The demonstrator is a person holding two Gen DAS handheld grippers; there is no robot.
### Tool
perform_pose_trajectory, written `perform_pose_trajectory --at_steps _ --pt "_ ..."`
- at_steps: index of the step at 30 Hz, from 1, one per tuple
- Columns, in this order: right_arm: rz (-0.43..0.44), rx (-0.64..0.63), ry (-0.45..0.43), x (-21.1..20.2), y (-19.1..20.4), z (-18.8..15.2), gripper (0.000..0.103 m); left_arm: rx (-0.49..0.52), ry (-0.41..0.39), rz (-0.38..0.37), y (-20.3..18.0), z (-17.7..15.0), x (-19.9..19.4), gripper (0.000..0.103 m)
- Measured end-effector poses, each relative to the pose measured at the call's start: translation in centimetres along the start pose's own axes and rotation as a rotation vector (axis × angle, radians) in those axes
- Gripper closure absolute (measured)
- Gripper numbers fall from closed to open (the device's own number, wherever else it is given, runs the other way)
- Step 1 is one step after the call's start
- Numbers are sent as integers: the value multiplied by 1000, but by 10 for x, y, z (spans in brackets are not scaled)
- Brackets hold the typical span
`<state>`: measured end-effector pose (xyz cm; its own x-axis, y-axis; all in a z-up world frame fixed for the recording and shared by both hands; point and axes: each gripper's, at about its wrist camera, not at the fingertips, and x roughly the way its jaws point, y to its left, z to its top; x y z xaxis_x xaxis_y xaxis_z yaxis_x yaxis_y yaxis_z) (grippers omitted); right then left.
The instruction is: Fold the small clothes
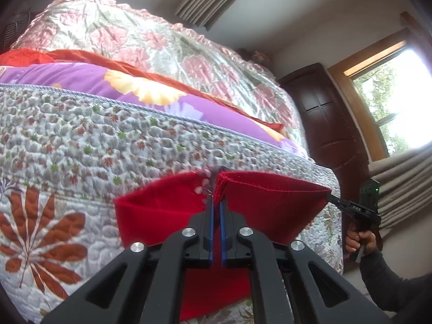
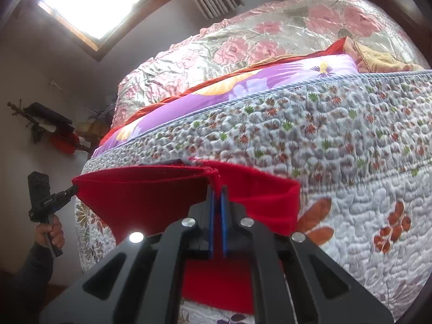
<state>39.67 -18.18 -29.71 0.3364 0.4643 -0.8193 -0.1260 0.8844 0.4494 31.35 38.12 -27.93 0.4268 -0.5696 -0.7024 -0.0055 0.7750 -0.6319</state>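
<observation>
L gripper (image 1: pixel 216 186) & R gripper (image 2: pixel 216 183) both clamp red cloth's (image 1: pixel 270 202) top edge, taut above quilt (image 1: pixel 67 148).

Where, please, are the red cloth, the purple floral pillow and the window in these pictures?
red cloth (image 1: pixel 270 202): left wrist view, its stretched upper panel.
purple floral pillow (image 1: pixel 81 78): left wrist view, its plain purple face.
window (image 2: pixel 91 2): right wrist view, its bright pane.

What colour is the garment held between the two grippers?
Solid red garment, shown best in the right wrist view.
</observation>
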Motion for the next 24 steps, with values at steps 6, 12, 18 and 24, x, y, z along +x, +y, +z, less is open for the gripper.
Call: perform_pose_trajectory --at_steps 6,12,18,24 --pt "-15 11 18 24 -12 19 100 -20 37 20 13 21 27 100" --pt "-32 18 31 42 -22 33 100 -44 48 29 27 41 50 100" --pt "-62 30 65 72 -37 39 100 -95 91 62 57 46 83 100" --pt "-89 41 86 102 -49 39 100 -144 113 108 81 44 116 99"
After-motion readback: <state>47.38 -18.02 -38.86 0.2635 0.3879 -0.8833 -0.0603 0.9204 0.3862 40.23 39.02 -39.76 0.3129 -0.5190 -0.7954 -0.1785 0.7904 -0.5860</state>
